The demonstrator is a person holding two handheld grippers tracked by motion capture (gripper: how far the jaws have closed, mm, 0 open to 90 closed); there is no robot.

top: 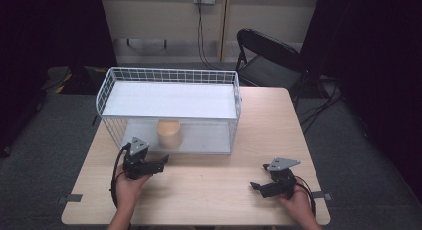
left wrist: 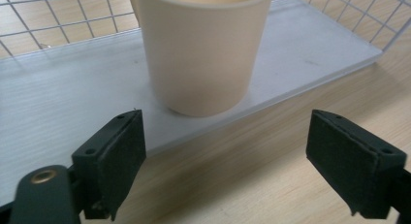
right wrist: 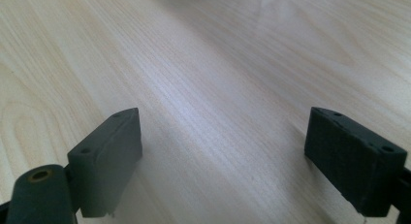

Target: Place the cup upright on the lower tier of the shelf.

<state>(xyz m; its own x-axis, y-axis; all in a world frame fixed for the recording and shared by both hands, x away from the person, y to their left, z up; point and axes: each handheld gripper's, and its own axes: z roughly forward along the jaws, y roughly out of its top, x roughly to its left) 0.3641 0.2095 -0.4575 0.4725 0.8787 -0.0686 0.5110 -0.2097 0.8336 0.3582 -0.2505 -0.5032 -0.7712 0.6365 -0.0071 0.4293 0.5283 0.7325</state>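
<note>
My left claw [left wrist: 225,161] gapes released just short of the cream cup [left wrist: 203,49] on the rack's lower shelf [left wrist: 58,103], so nudging forward carelessly could tip it over.

The high view is dim and soft, its corners sinking into near-black, with the brightest patch on the white top shelf [top: 166,99] of the wire rack. Under that shelf the cup [top: 169,133] sits in shade. Both gripper views are brighter; near that cup [left wrist: 203,49] edges look slightly soft, and pale sheen streaks the tabletop [right wrist: 203,88].
</note>
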